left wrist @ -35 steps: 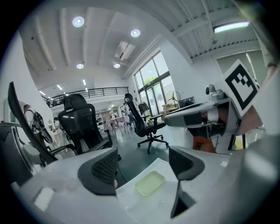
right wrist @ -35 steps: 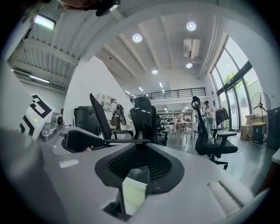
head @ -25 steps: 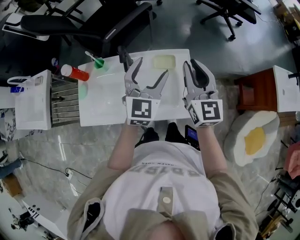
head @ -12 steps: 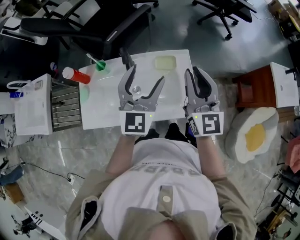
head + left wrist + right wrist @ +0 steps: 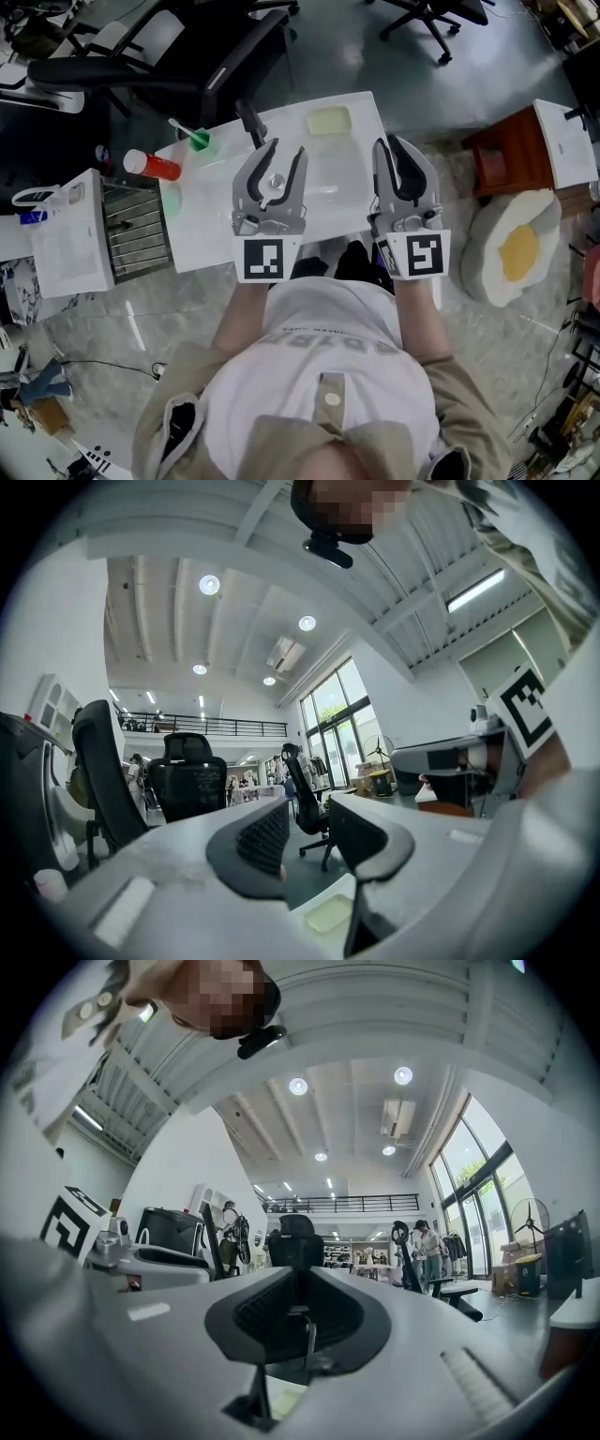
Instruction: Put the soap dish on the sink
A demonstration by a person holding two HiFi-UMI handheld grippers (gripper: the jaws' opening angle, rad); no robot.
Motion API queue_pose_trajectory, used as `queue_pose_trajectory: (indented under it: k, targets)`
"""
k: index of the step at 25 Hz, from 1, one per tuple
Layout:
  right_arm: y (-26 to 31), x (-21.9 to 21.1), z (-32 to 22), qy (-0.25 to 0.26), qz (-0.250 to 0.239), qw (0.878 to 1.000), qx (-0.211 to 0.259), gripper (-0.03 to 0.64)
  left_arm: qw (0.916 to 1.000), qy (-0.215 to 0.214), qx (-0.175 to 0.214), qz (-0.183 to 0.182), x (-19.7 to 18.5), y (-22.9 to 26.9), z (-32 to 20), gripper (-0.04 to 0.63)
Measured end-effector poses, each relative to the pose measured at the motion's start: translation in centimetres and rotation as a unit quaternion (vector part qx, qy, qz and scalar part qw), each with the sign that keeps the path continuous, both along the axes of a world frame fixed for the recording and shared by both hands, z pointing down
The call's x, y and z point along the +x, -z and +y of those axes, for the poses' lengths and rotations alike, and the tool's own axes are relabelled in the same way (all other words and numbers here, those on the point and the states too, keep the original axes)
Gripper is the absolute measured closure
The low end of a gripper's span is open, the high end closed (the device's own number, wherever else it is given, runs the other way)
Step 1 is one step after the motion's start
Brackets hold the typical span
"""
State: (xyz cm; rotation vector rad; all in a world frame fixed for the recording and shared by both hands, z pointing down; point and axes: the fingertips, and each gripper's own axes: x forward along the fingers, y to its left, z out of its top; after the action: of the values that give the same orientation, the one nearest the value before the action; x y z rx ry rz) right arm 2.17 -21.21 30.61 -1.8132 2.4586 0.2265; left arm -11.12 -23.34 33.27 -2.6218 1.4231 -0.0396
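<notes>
Nearest me, my left gripper (image 5: 287, 147) hangs above the sink (image 5: 211, 220). Its jaws have just been closing but stand apart, with nothing between them. Beside it, my right gripper (image 5: 392, 142) has also been closing; its jaws meet at the tips and hold nothing. Ahead of both, beyond their tips and between the two, the soap dish (image 5: 329, 120) lies flat on the sink's far rim, touched by neither gripper. It looks placed to me. The risk now is my own handling: the dish sits close to the far edge, so a forward swing could push it off, and the faucet (image 5: 249, 120) just ahead-left of the left gripper could snag a jaw
</notes>
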Motion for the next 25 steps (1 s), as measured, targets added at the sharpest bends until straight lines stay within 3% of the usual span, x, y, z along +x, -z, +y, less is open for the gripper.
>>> queue_pose_trajectory:
  k: [8, 15, 25]
  targets:
    - [0.8, -0.4, 1.8, 0.001, 0.011, 1.000, 0.014, 0.575, 0.9998, -0.007, 0.000, 0.017, -0.3, 0.5, 1.6, 0.588]
    - [1.4, 0.4, 3.8, 0.025, 0.025, 0.999, 0.019, 0.614, 0.9996, 0.019, 0.013, 0.016, 0.6, 1.4, 3.4, 0.588]
    - [2.5, 3.2, 7.5, 0.066, 0.017, 0.997, 0.034, 0.614, 0.9986, 0.045, 0.027, 0.007, 4.7, 2.5, 8.7, 0.588]
